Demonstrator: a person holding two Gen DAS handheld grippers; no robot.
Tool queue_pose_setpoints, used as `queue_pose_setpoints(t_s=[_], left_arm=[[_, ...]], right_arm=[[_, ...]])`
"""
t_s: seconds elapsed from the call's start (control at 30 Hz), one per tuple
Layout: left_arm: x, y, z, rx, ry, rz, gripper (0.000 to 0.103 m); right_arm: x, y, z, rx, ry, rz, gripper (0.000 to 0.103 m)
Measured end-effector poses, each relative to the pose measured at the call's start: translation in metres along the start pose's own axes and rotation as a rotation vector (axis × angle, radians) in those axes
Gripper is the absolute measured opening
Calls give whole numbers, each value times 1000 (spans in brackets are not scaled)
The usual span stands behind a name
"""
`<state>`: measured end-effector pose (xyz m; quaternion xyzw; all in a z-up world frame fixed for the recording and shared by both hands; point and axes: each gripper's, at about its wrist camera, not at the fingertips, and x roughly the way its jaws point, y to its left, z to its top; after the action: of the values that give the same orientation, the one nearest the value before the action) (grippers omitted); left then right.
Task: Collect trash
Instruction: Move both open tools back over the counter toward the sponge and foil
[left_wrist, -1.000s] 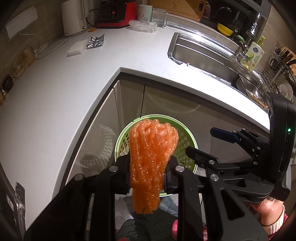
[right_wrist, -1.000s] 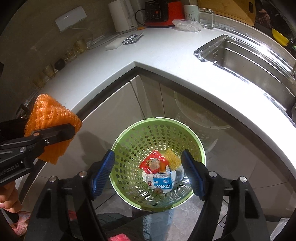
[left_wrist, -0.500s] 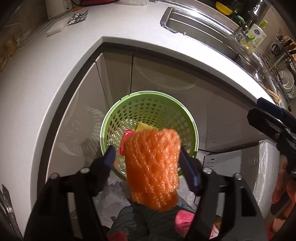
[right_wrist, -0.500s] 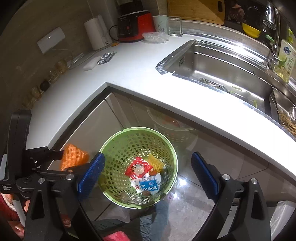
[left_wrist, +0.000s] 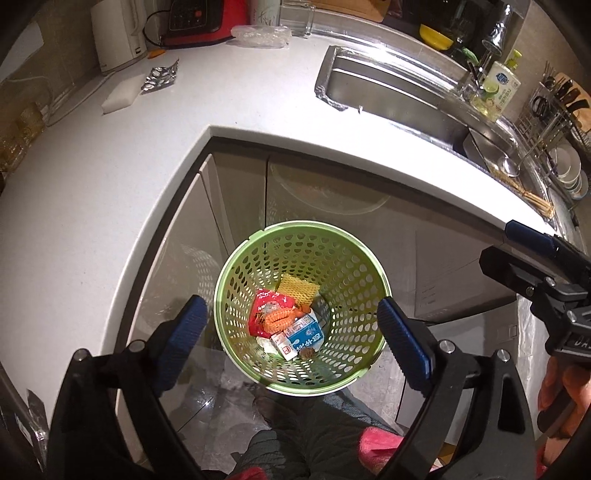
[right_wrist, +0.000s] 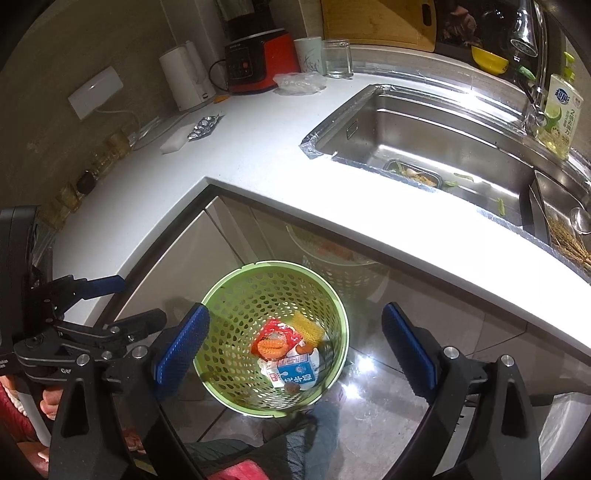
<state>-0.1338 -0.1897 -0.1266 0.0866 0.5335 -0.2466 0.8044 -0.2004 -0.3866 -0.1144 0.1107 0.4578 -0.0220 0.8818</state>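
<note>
At the centre of the left wrist view, between our spread left tongs (left_wrist: 291, 325), sits the green basket (left_wrist: 236, 288) on the floor, and in it the orange foam net (left_wrist: 279, 318) lies on a red wrapper (left_wrist: 260, 301), beside a blue milk carton (left_wrist: 304, 334) and a yellow net (left_wrist: 297, 289). Our right tongs (right_wrist: 295, 345) also stand wide apart with nothing between them, above the same basket. Toward the upper left of that frame, a foil pack (left_wrist: 159, 77) and a white sponge (left_wrist: 120, 100) rest on the white counter (left_wrist: 110, 177); the sink (left_wrist: 399, 101) fills the upper right.
</note>
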Motion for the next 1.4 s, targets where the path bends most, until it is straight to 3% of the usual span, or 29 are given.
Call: queue_pose_setpoints(t_s=[0.33,0.7,0.87,1.07,1.27,1.4], left_arm=[[-46,47,54,-91,-175,123,95],[-33,100,130,-240,-280,250,95],[-13,123,156,-300,-266,321,95],[14,160,179,-324,-247,369,95],[50,206,204,-317,-210,370,95],[78,226,221,-254,-190,342,95]], right_arm=[[-3,21,66,-103,-64,51,98],[49,59,178,-344,-85,212,100],[86,67,218,-403,-38,312,100],[123,74,245,-401,-2,357,100],[155,84,257,-361,33,356,100],[170,89,260,-319,52,315,100]])
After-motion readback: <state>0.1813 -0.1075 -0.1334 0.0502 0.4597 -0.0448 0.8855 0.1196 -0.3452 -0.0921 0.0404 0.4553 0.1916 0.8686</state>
